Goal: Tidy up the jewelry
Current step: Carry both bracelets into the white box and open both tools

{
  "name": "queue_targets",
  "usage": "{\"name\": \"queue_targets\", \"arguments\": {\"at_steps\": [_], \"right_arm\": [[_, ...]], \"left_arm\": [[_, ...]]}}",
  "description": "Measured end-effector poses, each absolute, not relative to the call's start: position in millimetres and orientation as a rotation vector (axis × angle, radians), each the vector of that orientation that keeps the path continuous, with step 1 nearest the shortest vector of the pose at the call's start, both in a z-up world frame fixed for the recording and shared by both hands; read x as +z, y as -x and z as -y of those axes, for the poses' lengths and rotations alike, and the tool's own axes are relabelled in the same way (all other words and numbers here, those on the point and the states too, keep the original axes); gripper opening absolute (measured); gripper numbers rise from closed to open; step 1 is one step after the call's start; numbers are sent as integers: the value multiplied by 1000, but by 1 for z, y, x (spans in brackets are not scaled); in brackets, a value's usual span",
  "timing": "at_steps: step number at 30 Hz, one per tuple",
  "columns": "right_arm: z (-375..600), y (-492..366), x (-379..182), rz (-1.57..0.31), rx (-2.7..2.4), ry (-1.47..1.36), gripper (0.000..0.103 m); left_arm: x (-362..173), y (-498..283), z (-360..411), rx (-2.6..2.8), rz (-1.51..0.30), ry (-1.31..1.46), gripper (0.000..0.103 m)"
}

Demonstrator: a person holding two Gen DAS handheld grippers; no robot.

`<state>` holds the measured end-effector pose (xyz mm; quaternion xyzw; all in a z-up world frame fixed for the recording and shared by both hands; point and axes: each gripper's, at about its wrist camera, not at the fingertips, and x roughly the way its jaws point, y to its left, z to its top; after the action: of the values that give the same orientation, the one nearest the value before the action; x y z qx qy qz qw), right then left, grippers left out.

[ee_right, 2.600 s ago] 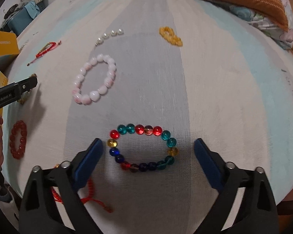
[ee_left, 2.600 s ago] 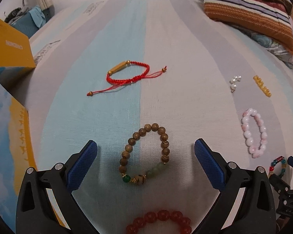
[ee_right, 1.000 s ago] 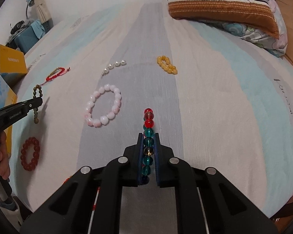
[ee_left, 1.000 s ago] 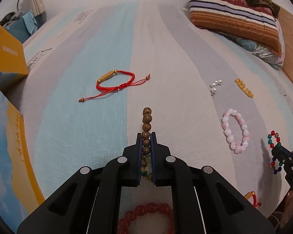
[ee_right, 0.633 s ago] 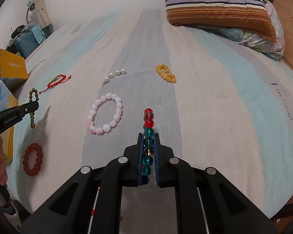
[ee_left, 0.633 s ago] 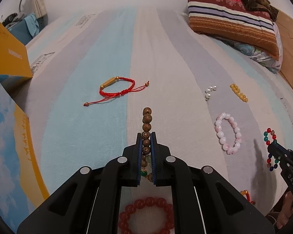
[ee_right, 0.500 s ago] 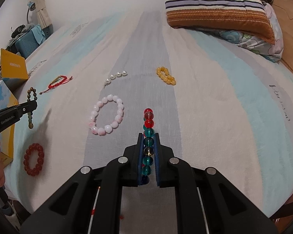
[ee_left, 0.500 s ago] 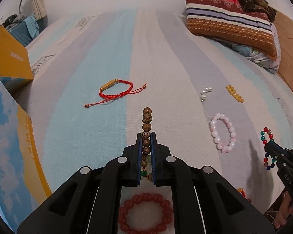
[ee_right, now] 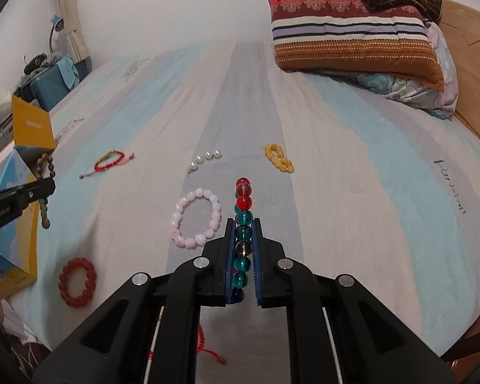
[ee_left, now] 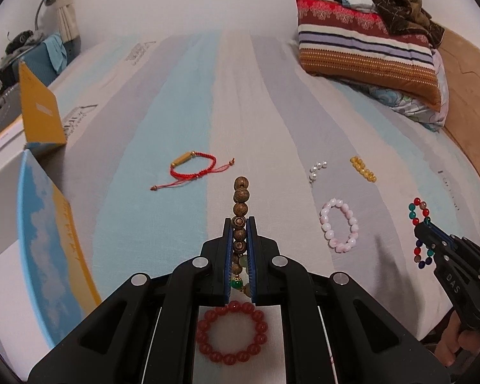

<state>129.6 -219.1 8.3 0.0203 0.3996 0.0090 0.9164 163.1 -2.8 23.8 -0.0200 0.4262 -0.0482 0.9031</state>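
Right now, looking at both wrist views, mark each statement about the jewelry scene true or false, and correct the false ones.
1. The left gripper is shut on the wooden bead bracelet. True.
2. The right gripper is open and holds nothing. False: it is shut on the multicolored glass bead bracelet.
3. The pink bead bracelet lies flat on the bed sheet. True.
4. The red cord bracelet hangs from the left gripper. False: it lies on the sheet, ahead and to the left of that gripper.
5. The yellow bead bracelet lies on the striped pillow. False: it lies on the sheet, well short of the pillow.
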Motion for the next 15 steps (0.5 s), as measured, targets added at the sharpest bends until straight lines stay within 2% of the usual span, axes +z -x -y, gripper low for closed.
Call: {"name": "queue_targets", "arguments": {"at_steps": [15], "right_arm": [[160, -140, 53, -772, 75, 2, 9]], "left_arm": [[85, -119, -60, -25, -788, 85, 7]]}}
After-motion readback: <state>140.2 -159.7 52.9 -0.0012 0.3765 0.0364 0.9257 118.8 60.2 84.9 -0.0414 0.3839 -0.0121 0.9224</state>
